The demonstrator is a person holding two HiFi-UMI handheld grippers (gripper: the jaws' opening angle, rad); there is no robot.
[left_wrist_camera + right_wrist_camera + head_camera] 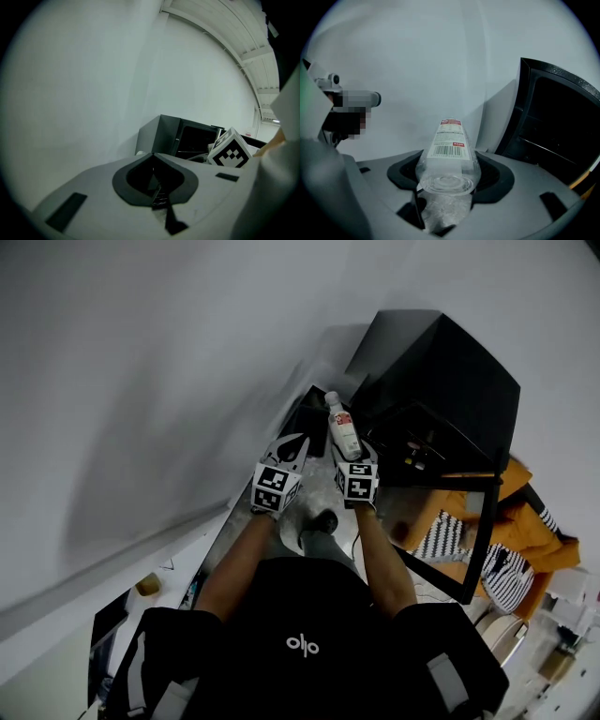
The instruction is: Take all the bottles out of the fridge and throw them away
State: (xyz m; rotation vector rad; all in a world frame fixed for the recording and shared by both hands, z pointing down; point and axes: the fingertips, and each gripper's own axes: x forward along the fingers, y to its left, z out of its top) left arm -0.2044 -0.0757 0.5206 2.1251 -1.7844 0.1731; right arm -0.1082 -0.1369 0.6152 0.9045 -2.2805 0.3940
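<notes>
A clear plastic bottle (343, 430) with a red and white label sticks out ahead of my right gripper (357, 461), which is shut on its lower end. In the right gripper view the bottle (449, 149) lies between the jaws, base towards the camera, with the right gripper (446, 190) clamped round it. My left gripper (292, 444) hangs just left of it, shut and holding nothing. The left gripper (155, 180) has its jaws pressed together. The black fridge (441, 381) stands open just ahead on the right, its door (459, 521) swung out.
A white wall (141, 381) fills the left side. A dark, low thing (307, 412) sits between wall and fridge; what it is I cannot tell. Orange cloth (525, 517) and striped fabric (445, 538) lie beyond the door. The right gripper's marker cube (230, 153) shows in the left gripper view.
</notes>
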